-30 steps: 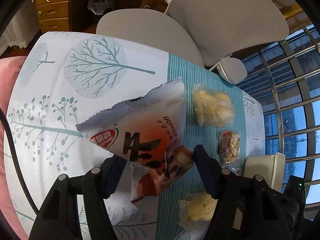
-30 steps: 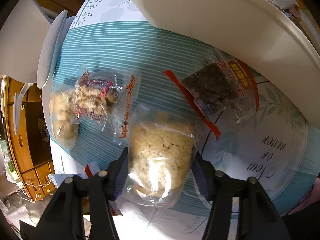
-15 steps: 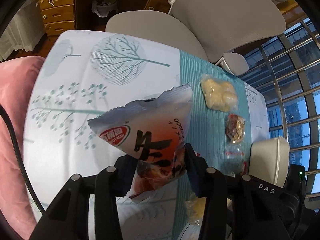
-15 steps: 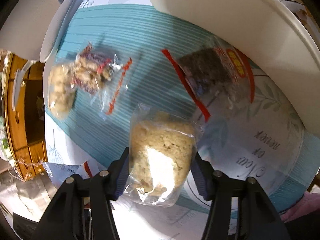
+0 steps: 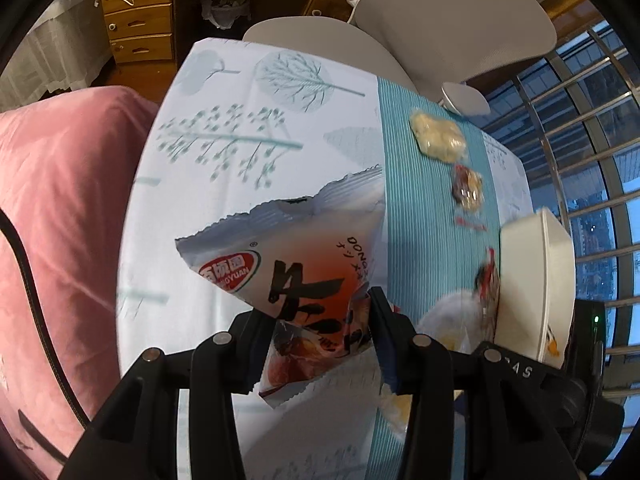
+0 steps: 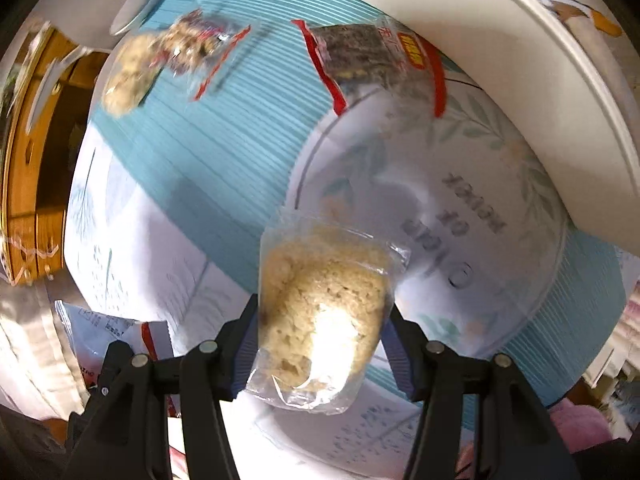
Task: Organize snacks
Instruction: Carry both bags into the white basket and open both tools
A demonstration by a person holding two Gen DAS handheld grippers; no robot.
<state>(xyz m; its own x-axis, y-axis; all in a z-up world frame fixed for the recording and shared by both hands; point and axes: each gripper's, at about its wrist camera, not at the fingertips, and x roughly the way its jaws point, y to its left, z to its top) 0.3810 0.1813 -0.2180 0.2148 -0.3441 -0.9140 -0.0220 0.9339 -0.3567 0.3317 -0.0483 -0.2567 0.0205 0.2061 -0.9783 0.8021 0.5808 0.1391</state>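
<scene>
My left gripper (image 5: 320, 336) is shut on a white and orange snack packet (image 5: 296, 268) and holds it above the tablecloth. My right gripper (image 6: 320, 344) is shut on a clear bag of pale rice cake (image 6: 320, 312), lifted off the table. A white container (image 5: 536, 280) stands at the right of the left wrist view; its rim (image 6: 520, 80) curves across the top right of the right wrist view. On the teal stripe lie a pale puff bag (image 5: 438, 138), a red-brown snack bag (image 5: 467, 190) and a dark snack bag with red edges (image 6: 372, 60).
A pink cushion (image 5: 60, 220) lies left of the table. A grey chair (image 5: 452, 28) and wooden drawers (image 5: 136, 8) stand beyond the far edge. Window bars (image 5: 592, 128) fill the right. The tree-print cloth (image 5: 240, 152) covers the table.
The left gripper closed on the snack packet and lifted it, carrying it away from the chair side. The right gripper raised the rice cake bag and rolled, so the table looks farther.
</scene>
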